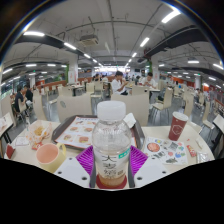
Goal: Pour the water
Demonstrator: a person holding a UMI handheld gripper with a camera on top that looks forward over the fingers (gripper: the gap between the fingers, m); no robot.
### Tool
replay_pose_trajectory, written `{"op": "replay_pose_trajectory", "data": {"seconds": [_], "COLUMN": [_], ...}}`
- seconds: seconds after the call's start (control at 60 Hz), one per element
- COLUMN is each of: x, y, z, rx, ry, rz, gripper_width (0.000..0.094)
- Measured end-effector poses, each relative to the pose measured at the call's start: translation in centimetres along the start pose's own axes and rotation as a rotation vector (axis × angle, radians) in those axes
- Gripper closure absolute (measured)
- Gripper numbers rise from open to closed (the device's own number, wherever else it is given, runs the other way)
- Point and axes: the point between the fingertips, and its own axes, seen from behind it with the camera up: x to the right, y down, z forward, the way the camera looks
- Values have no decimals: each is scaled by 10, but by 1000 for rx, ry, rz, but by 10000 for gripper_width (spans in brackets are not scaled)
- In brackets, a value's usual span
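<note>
Gripper view: the gripper [111, 168] holds a clear plastic water bottle with a white screw cap and a pale label [111, 143] upright between its two fingers, the purple pads [87, 157] pressing against the bottle's sides low on its body, so the fingers are closed onto it with no gap visible on either side. The bottle stands just above the near edge of a white surface [150, 130] that stretches away ahead. On that surface, beyond the bottle and slightly left, lies a dark rectangular tray holding printed papers [80, 130]. Further left sits a small round pinkish cup [47, 155], and behind it a light-coloured packet [38, 132]. To the right of the bottle lies a colourful printed sheet with round pictures [165, 150], and beyond it stands a dark red paper cup [178, 125], well apart from the bottle. The room is a large canteen-like hall with long ceiling strip lights [146, 42], pillars, and rows of tables and chairs [160, 100]. A person in light clothing [119, 83] stands in the middle distance, with other figures too small to make out.
</note>
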Motion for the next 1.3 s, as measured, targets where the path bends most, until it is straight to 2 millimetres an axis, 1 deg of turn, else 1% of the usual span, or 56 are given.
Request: {"op": "replay_pose_trajectory", "data": {"seconds": [0.05, 0.067, 0.1, 0.15, 0.25, 0.267, 0.3, 0.35, 0.367, 0.4, 0.45, 0.5, 0.633, 0.65, 0.733, 0.75, 0.783, 0.85, 0.883, 0.967, 1.0, 1.017, 1.1, 1.167, 1.3], "x": [2, 2, 1, 1, 1, 2, 2, 0, 0, 1, 2, 3, -11, -12, -21, -22, -26, -35, -39, -51, -56, -57, -64, -69, -70], "y": [15, 9, 13, 13, 13, 16, 23, 29, 29, 30, 25, 22, 13, 12, 8, 8, 7, 2, 1, 1, 0, 1, 0, 2, 5], "z": [4, 3, 0, -1, -2, -1, 0, -4, -7, -13, -26, -38, -94, -98, -141, -143, -162, -191, -199, -227, -235, -235, -250, -256, -266], "rx": [-19, 14, 10, 24, 18, 1, -39, -79, -86, -100, -100, -114, -149, -153, -182, -187, -195, -195, -198, -205, -205, -205, -202, -198, -209], "ry": [-6, -11, -13, -15, -21, -18, -16, -24, -24, -17, -2, 12, 38, 42, 78, 85, 96, 117, 123, 135, 132, 132, 131, 126, 139], "rz": [3, 4, 1, -4, 1, 0, -3, -4, -1, 1, 3, 4, 34, 36, 37, 37, 37, 41, 43, 47, 46, 45, 37, 50, 48], "gripper_width": [484, 500, 495, 477, 377, 353, 266, 65, 92, 113, 78, 90, 89, 91, 89, 89, 90, 86, 89, 91, 91, 89, 89, 89, 88]}}
